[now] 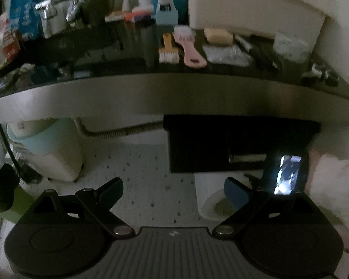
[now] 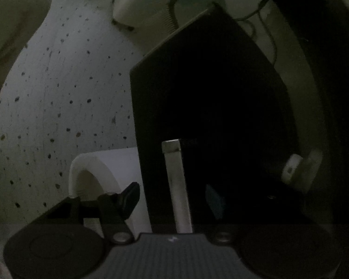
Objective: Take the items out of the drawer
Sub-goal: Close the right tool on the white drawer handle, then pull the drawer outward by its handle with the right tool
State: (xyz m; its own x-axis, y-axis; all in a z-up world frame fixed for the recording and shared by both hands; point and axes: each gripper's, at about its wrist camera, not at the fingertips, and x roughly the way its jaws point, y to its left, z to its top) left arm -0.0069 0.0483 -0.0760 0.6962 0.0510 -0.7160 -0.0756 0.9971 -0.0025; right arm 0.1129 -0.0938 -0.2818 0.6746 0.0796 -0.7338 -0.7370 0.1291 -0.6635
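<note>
A black drawer unit (image 1: 221, 144) hangs under the countertop, with a metal bar handle (image 1: 247, 157) on its front. My left gripper (image 1: 174, 191) is open and empty, held back from the drawer above the speckled floor. My right gripper (image 2: 172, 197) is open with its fingers on either side of the metal handle (image 2: 178, 186); the handle runs between them, and the dark drawer front (image 2: 209, 93) fills the view. The right gripper's lit screen (image 1: 288, 176) shows in the left wrist view just right of the handle. The drawer's inside is hidden.
The dark countertop (image 1: 174, 88) carries brushes (image 1: 190, 46), a soap bar (image 1: 218, 36), bottles and a tap (image 1: 48, 9). A white and mint bin (image 1: 46, 148) and a flexible hose (image 1: 118, 131) sit under the counter at left. A white toilet (image 1: 211, 200) stands below the drawer.
</note>
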